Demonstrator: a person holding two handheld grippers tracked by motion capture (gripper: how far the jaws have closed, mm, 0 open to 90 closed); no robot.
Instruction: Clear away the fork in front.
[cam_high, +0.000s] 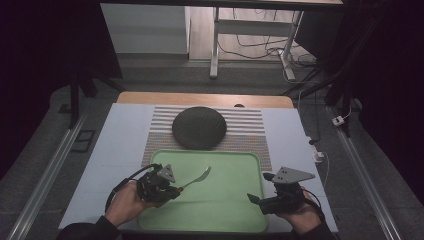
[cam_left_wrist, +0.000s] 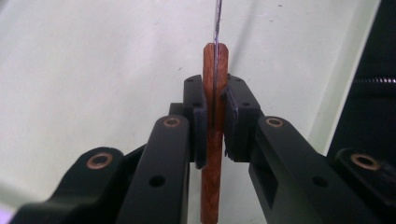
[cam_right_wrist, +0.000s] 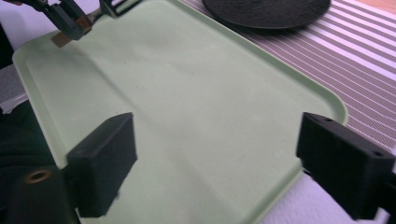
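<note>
- the left gripper (cam_high: 167, 189) is clenching the wooden handle of a fork (cam_high: 196, 178), which is hanging over the green tray (cam_high: 225, 207).
- the right gripper (cam_high: 261, 190) is standing released, nothing between its jaws, over the tray's right edge.
- beyond both grippers a dark round plate (cam_high: 199, 127) is lying on a striped mat (cam_high: 250, 125); a desk frame (cam_high: 216, 40) is standing behind the table (cam_high: 125, 125).

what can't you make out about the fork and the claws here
- Fork tines: too small in the high view; in the left gripper view the top edge cuts off the metal neck.
- Wooden handle: its middle is covered by the left claw pads clamping it.
- Right claw: open over the green tray, its body cut off by the bottom edge.
- Dark round plate: cut by the top edge.
</note>
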